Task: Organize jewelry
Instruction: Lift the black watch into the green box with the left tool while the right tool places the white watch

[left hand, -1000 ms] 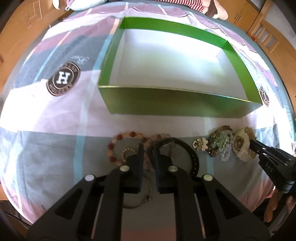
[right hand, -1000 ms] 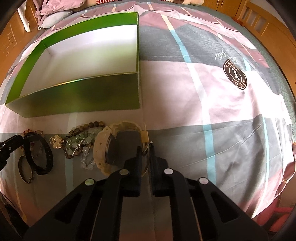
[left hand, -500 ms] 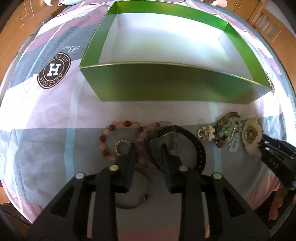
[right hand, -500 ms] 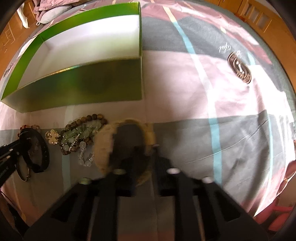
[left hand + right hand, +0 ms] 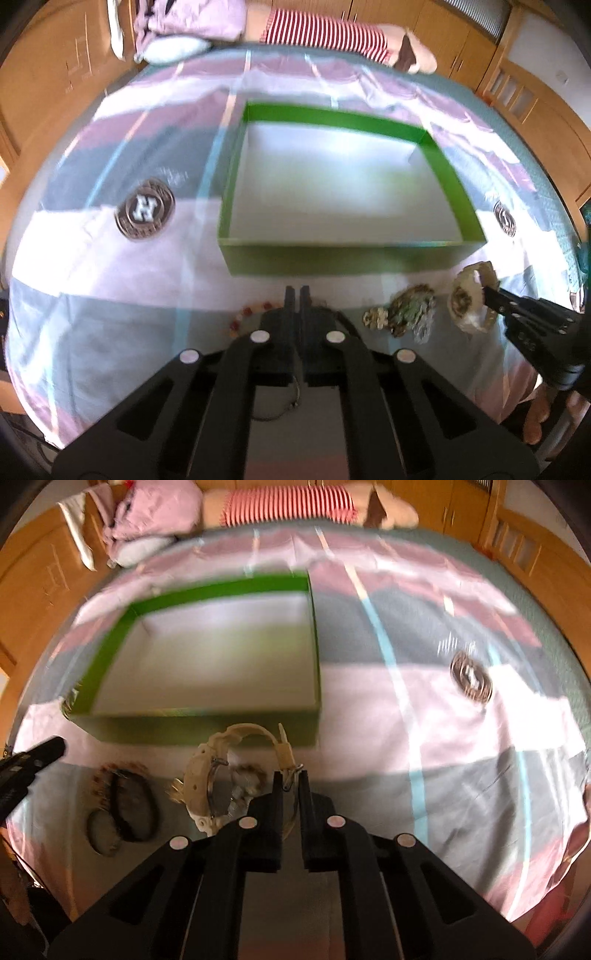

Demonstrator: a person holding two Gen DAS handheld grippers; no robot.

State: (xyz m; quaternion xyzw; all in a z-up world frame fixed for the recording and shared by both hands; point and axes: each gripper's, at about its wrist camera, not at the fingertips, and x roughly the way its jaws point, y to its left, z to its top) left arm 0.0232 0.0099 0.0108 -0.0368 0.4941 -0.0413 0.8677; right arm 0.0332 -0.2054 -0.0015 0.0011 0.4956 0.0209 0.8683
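Left wrist view: taken from above the left gripper (image 5: pixel 295 295), facing forward and down across the bed (image 5: pixel 92 273); the box (image 5: pixel 343 254) is seen near, centred.
Right wrist view: taken likewise over the right gripper (image 5: pixel 290 781); the box (image 5: pixel 207 727) is seen left of centre.
Shared: box, bed, jewelry (image 5: pixel 410 319), headboard end.

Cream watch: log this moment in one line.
right hand-held gripper: shut on cream watch, lifted | left hand-held gripper: shut | green box: empty
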